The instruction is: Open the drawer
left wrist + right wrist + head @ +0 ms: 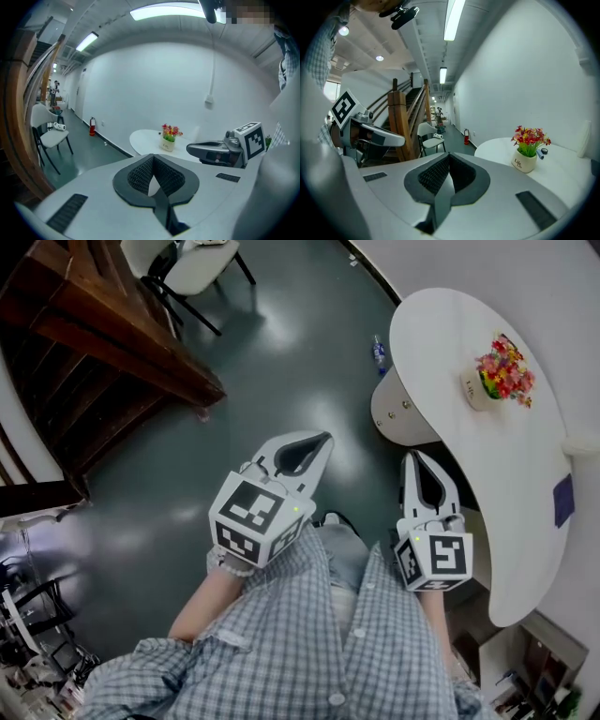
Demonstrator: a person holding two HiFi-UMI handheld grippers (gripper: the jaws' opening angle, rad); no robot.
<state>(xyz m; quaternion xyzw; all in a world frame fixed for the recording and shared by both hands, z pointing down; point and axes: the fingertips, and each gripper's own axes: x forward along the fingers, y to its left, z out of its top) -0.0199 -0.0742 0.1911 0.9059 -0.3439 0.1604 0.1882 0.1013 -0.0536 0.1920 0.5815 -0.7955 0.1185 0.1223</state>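
A brown wooden staircase point(103, 334) and a white chair point(192, 268) are seen on the left, on a shiny dark green floor point(281, 343). A white curved surface point(441, 343) is set on the right. A small white pot point(476, 390) filled with red and yellow flowers point(506, 367) is stood on it. A white rounded cabinet point(403, 413) with small knobs is tucked under the surface; whether the drawer is there cannot be told. The left claw point(314, 448) and the right claw point(419, 470) are held over the floor, both squeezed shut with nothing inside.

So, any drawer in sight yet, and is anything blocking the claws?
No drawer can be made out. The left claw and right claw hang shut and empty over the floor beside the white table; nothing visible blocks them.
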